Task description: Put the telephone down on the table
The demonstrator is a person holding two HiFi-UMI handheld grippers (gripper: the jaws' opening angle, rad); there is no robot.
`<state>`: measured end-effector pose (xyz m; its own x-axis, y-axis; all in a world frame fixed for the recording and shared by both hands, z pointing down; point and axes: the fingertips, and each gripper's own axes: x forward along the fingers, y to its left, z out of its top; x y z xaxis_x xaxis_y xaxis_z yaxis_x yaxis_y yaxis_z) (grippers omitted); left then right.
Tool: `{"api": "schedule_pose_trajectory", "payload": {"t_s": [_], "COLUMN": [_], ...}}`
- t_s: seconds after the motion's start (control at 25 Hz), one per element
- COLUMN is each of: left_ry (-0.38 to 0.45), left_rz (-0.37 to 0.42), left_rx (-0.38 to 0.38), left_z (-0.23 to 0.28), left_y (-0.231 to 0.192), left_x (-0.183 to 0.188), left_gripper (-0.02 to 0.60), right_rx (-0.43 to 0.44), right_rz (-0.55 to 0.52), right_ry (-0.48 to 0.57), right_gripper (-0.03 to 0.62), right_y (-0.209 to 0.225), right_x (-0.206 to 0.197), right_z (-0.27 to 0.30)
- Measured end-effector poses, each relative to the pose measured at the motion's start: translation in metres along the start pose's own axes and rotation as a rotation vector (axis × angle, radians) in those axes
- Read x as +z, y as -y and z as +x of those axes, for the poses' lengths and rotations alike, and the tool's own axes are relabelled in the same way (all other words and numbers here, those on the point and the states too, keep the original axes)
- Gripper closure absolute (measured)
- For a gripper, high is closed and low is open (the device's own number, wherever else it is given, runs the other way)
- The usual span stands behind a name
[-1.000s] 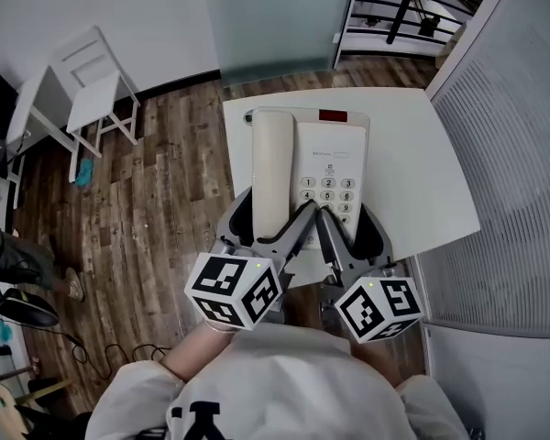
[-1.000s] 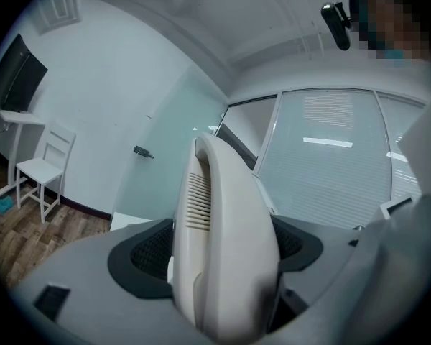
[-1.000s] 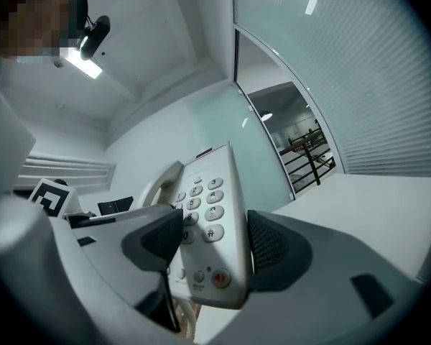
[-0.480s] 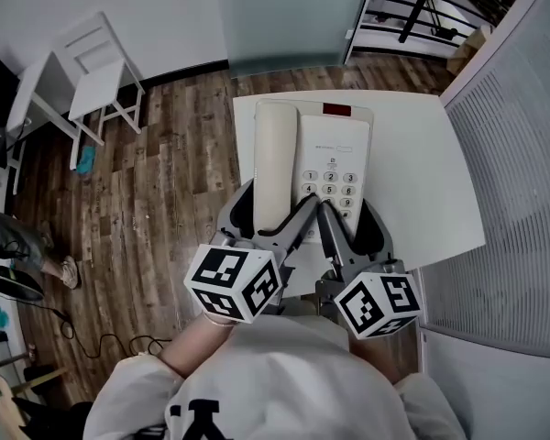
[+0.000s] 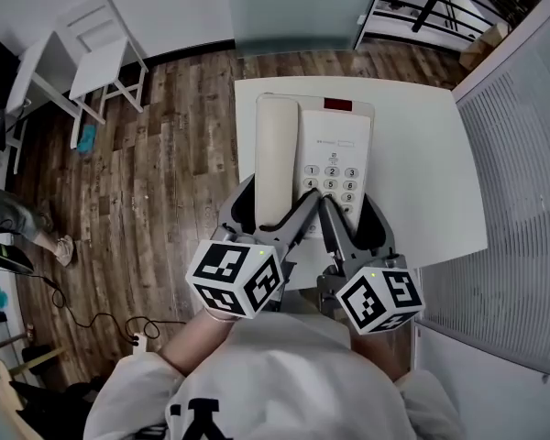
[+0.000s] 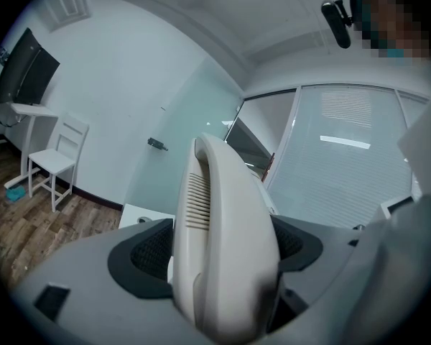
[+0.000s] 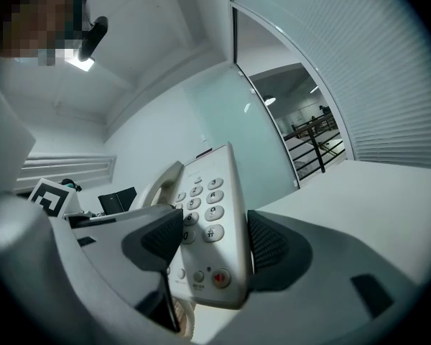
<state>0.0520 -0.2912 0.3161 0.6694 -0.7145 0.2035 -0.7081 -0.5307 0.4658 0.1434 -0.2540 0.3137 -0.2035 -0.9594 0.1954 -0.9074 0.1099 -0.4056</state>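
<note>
Low in the middle of the head view, 2 grippers side by side, both pointing toward the top of the frame, drawn in close to the person at the bottom edge. Left gripper: jaws partly open, clamped on the near end of the 1 cream handset, pads pressing both its sides. Right gripper: jaws likewise partly open, closed on the keypad end of the 1 telephone, a pad at each side. Telephone at frame centre, over the 1 white table, handset lying along its left side; contact with the tabletop not discernible. Upper left, 1 white chair on the wood floor.
</note>
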Motion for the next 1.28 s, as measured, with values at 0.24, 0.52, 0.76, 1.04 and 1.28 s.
{"api": "schedule_pose_trajectory", "payload": {"t_s": [0.24,0.52,0.76,1.04,1.28], "left_ry": [-0.013,-0.031,-0.056,-0.089,-0.111], "left_rz": [-0.026,-0.051,-0.088,-0.128,-0.149], "left_rx": [0.024,0.060,0.090,0.121,0.145], "left_z": [0.005,0.008,0.011,0.019,0.019], "left_y": [-0.007,-0.017,-0.031,-0.050,-0.063], "left_x": [-0.013,-0.029,-0.051,-0.065,-0.076], "left_gripper": [0.186,0.186,0.186,0.186,0.186], "right_rx": [0.002,0.016,0.020,0.019,0.017], "right_rz": [0.005,0.012,0.014,0.023,0.034], "right_ry": [-0.034,-0.074,-0.116,-0.169,-0.198], "right_gripper": [0.298,0.298,0.299,0.301,0.302], "right_y": [0.007,0.015,0.023,0.029,0.029], "right_x": [-0.011,-0.027,-0.048,-0.066,-0.081], "right_z": [0.005,0.012,0.018,0.033,0.041]}}
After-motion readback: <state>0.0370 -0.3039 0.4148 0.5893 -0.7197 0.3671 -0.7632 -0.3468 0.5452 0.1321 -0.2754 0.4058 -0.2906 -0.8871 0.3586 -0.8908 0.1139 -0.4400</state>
